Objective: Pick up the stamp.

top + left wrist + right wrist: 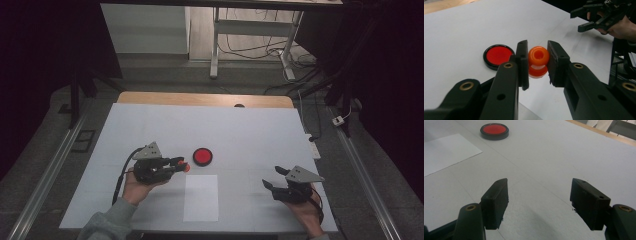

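A small orange rounded piece (538,60) with a hollow top sits pinched between the jaws of my left gripper (537,62); from above the orange piece (186,167) shows at the tip of the left gripper (181,165), held just above the white table. Right beside it lies a red disc with a black rim (202,156), also the red disc (498,55) to the left of the jaws. My right gripper (274,177) rests at the right of the table, jaws wide apart with nothing between them (539,202).
A white sheet of paper (201,197) lies near the front edge, between the two hands. The white table cover (250,130) stretches back to a wooden edge (200,98). The red disc (494,130) lies far ahead of the right jaws.
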